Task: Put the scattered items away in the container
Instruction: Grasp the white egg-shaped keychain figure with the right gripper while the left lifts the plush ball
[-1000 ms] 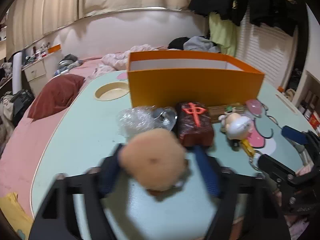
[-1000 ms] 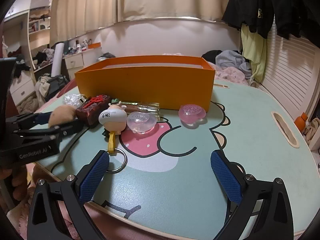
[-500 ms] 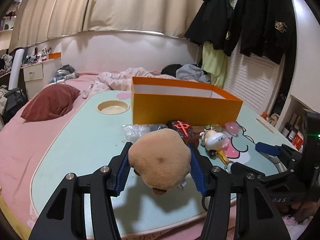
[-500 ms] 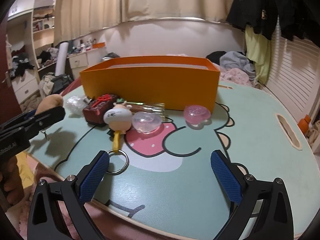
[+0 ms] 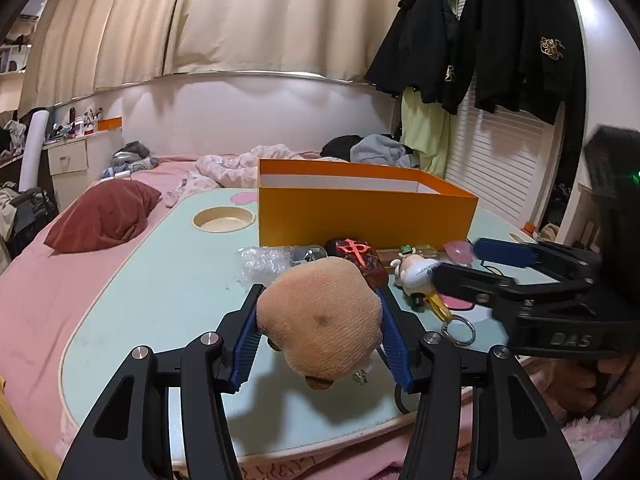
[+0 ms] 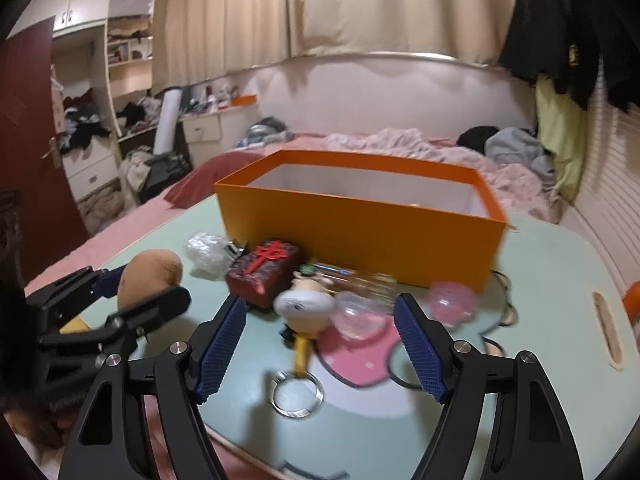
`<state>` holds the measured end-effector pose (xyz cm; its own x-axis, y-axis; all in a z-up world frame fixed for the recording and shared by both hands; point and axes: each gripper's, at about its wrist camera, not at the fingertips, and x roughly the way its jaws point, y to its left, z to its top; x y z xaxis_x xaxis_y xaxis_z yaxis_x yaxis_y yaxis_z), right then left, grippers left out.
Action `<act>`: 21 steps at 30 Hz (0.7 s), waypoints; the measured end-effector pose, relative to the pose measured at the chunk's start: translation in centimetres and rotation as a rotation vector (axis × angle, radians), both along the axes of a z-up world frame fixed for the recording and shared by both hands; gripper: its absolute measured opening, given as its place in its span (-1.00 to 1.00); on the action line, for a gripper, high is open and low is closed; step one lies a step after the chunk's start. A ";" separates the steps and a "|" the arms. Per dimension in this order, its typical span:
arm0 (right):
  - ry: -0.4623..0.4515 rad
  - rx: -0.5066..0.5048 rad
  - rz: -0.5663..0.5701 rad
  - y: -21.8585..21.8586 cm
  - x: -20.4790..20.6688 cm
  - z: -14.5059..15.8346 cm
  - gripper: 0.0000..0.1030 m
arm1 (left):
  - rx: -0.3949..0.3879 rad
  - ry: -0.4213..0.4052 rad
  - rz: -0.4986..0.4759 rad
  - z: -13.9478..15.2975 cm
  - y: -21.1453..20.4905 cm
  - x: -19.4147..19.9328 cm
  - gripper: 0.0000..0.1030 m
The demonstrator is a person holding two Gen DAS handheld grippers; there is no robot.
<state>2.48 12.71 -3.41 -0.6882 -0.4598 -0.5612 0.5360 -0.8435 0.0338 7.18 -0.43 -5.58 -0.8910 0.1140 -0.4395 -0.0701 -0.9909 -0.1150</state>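
My left gripper (image 5: 320, 320) is shut on a tan plush toy (image 5: 320, 316), lifted above the near part of the mint table (image 5: 160, 280). The same plush toy (image 6: 148, 276) appears at the left of the right wrist view. An open orange box (image 6: 360, 216) stands behind a row of loose items. A white figure keychain (image 6: 304, 308) with a yellow strap and metal ring lies between the jaws of my right gripper (image 6: 320, 344), which are closing; the pads do not touch it. Beside it lie a dark red mahjong block (image 6: 264, 270) and two clear pink capsules (image 6: 452, 304).
A crumpled clear plastic wrap (image 5: 264, 260) lies left of the block. The table has a round cup recess (image 5: 223, 219) at its far left. It stands on a pink bed with a red pillow (image 5: 104, 216). Dark jackets hang at the right wall.
The right gripper moved forward over the keychain and its jaws narrowed. The left gripper lifted the plush toy and tilted up, showing more of the room.
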 end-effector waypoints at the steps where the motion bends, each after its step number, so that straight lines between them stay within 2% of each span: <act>1: -0.001 0.015 -0.001 -0.5 -0.3 -0.1 0.48 | 0.001 0.001 -0.001 0.0 0.0 0.0 0.07; 2: -0.003 0.035 -0.006 -1.0 -0.7 -0.2 0.42 | 0.002 0.003 0.000 0.1 -0.1 0.1 0.07; 3: -0.011 0.051 -0.011 -1.3 -1.0 -0.4 0.27 | 0.005 0.004 0.000 0.1 -0.2 0.1 0.07; 5: -0.044 0.067 -0.008 -1.8 -1.8 -0.9 0.16 | 0.009 0.002 0.000 0.0 -0.3 0.0 0.07; 11: 0.013 0.143 -0.016 -2.2 -2.1 -1.7 0.05 | -0.002 0.003 -0.009 0.1 0.1 0.1 0.07; 13: 0.051 0.180 -0.005 -2.6 -1.7 -2.0 -0.10 | -0.005 0.003 -0.011 0.1 0.3 0.1 0.07; 14: 0.064 0.192 0.004 -2.8 -1.5 -2.1 -0.31 | -0.007 0.003 -0.010 0.1 0.3 0.1 0.07; 19: 0.038 0.158 0.034 -2.1 -1.7 -2.4 -0.32 | -0.002 0.006 -0.004 0.2 0.1 0.2 0.07; 21: 0.006 0.115 0.047 -1.2 -2.0 -2.4 -0.32 | 0.002 0.004 -0.003 0.2 0.0 0.1 0.07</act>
